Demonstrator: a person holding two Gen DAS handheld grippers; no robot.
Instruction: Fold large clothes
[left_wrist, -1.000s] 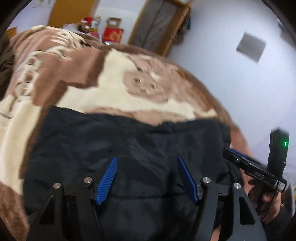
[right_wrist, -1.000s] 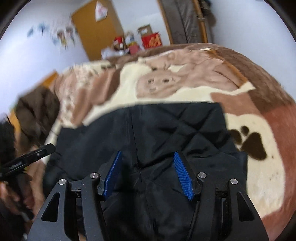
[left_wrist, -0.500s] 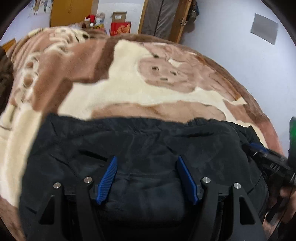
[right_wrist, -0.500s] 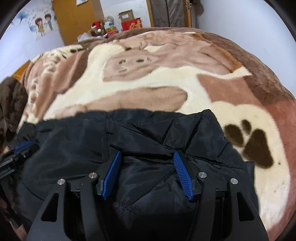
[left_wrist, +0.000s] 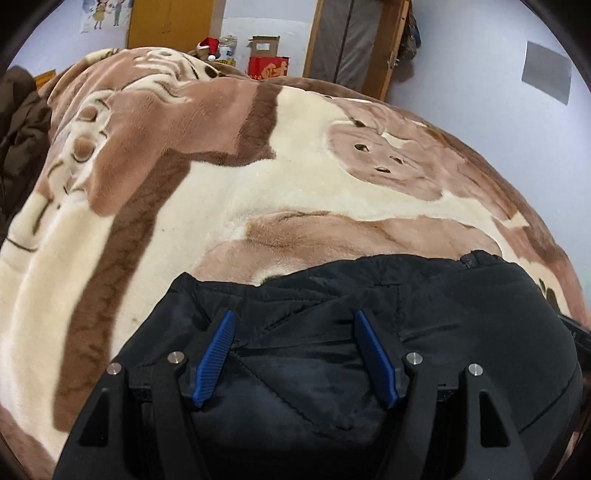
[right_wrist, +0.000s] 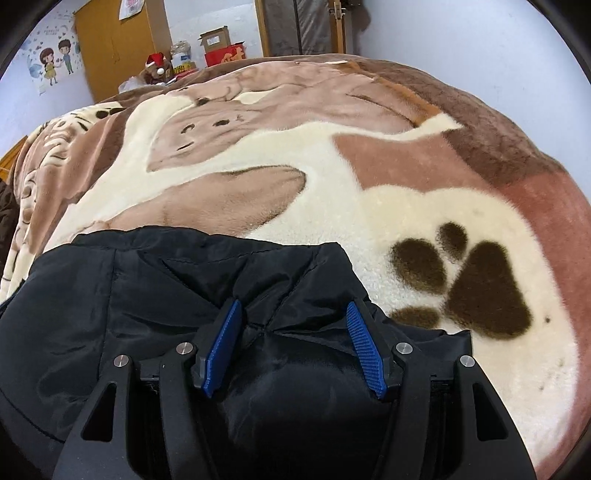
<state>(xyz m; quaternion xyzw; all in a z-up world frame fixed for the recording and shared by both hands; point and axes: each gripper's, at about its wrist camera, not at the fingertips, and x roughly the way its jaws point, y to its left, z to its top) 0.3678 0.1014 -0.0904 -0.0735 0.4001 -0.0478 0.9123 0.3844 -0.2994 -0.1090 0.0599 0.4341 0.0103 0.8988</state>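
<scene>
A bed fills most of both views, covered by a plush brown-and-cream blanket printed with a cartoon animal face and a dark paw print toward its right side. On the near edge of the bed lies the black padded jacket, bunched and creased, its far hem running across the blanket and a zipper end showing at its far right corner in the left wrist view.

Beyond the bed's far side stand an orange-brown wardrobe at the left and a dark door in a wooden frame further right. Between them on the floor sits clutter: a red box with an open cardboard box on top, and a plush toy in a Santa hat. A cartoon sticker of two children is on the left wall, and a grey panel on the right wall. A dark brown garment is heaped at the bed's far left edge.

The left hand-held gripper sits over the jacket with its blue pads spread wide, fabric showing between them. The right hand-held gripper is likewise spread wide over the jacket's right portion, clamping nothing.
</scene>
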